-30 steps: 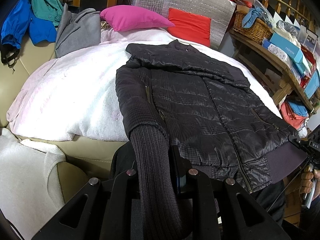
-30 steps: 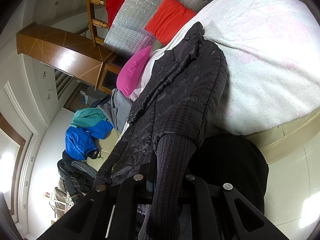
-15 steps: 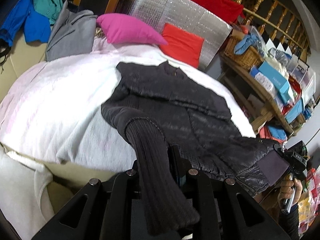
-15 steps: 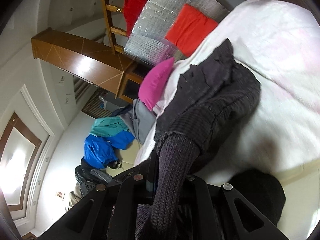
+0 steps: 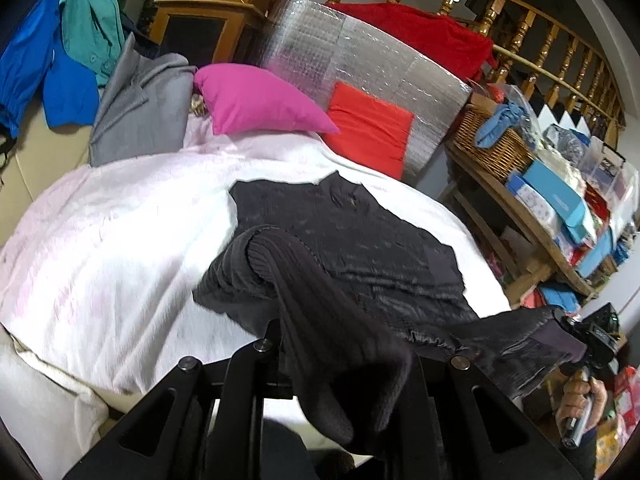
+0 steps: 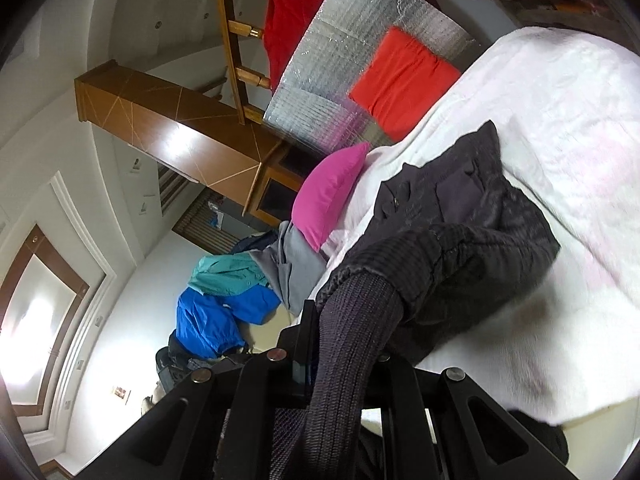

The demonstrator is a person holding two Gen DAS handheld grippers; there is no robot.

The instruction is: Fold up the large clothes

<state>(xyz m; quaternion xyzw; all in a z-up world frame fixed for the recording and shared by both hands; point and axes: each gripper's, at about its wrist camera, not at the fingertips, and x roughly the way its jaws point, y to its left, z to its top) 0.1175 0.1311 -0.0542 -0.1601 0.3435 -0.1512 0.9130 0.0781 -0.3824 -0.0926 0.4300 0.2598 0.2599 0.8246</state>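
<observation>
Far left in the left wrist view, a blue jacket (image 5: pixel 28 68) and a teal shirt (image 5: pixel 90 20) hang over the sofa back, a grey coat (image 5: pixel 136 108) beside them; next a magenta pillow (image 5: pixel 256 100) and a red cushion (image 5: pixel 370 128) against a silver foil panel (image 5: pixel 360 60); white blanket (image 5: pixel 100 232) covers the work surface; black quilted jacket (image 5: pixel 360 236) lies on it, collar away from the camera, lower part raised off the blanket; left gripper (image 5: pixel 340 344) pinches a ribbed knit cuff (image 5: pixel 320 312), jaws pressed together on the fabric, sleeve bunched behind it; far right, the right gripper (image 5: pixel 592 340) in a hand (image 5: pixel 580 400) holds the other hem corner aloft over the cluttered wooden shelf (image 5: pixel 532 232) with its wicker basket (image 5: pixel 492 140); right wrist view confirms the right gripper (image 6: pixel 340 360) clamped tight on its own ribbed cuff (image 6: pixel 352 344), jacket (image 6: pixel 480 216) trailing away onto the blanket (image 6: pixel 560 120). Judgement: sleeves look gathered to the hem and the bottom-to-collar fold is under way, roughly midway; left to do: lay the lifted half over the chest, release both cuffs, flatten, perhaps fold once more.
</observation>
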